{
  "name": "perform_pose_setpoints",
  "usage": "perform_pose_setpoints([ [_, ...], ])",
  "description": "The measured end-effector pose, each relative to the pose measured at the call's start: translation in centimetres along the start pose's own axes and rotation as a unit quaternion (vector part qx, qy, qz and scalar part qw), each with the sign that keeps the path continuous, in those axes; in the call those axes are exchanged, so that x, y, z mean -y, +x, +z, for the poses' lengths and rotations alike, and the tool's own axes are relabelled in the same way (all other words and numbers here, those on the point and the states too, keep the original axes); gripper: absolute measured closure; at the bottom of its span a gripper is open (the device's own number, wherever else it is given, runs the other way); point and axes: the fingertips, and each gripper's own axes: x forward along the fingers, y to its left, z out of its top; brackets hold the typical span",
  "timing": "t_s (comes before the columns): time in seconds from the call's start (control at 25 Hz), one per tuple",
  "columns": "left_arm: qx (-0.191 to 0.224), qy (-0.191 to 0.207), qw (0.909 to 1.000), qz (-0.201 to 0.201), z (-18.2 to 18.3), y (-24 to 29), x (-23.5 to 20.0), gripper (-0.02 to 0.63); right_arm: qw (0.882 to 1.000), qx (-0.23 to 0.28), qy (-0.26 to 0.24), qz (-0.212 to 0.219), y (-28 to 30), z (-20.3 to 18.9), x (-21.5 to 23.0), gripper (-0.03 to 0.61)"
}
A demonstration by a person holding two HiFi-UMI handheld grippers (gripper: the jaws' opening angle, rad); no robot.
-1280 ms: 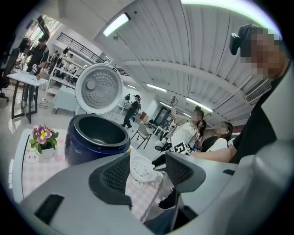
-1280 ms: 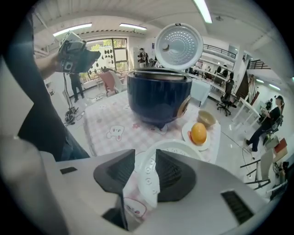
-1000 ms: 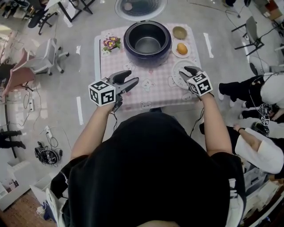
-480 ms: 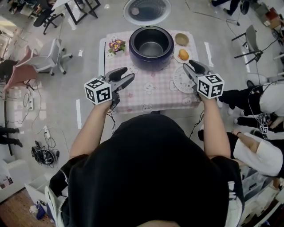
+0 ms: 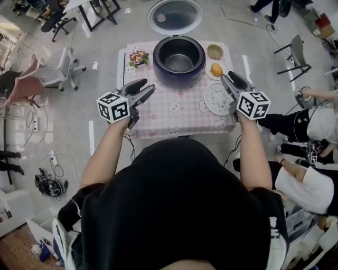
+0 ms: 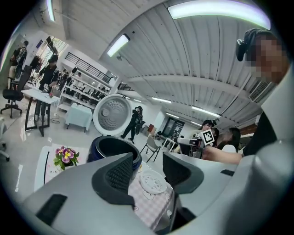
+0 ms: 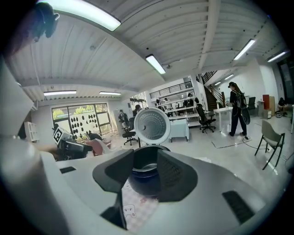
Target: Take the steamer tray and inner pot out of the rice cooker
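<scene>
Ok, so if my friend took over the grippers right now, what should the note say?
Left gripper: open and empty, jaws just been closing a little, raised over the table's left side.
Right gripper: open and empty, jaws just been opening, raised near the steamer tray.
Steamer tray: lying flat on the table, in front of the rice cooker and to its right.
Inner pot: sitting in the rice cooker, lid open.
Done: steamer tray is out.
Left: lift the inner pot out and set it on the table.
</scene>
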Motion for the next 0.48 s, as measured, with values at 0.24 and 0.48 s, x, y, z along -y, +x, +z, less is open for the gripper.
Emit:
perform_pose_setpoints([
  [0.24,-0.006,-0.005,0.9996,0.027,-0.2,0.1,-1.4,0.393,1.000,-0.016,0.010,0.010,0.6,-0.7,-0.7,0.411],
  [0.48,-0.025,-0.009,0.9987,0.043,0.2,1.3,-1.6,0.393,0.999,-0.036,0.041,0.008,1.2,-0.6,-0.6,0.410],
])
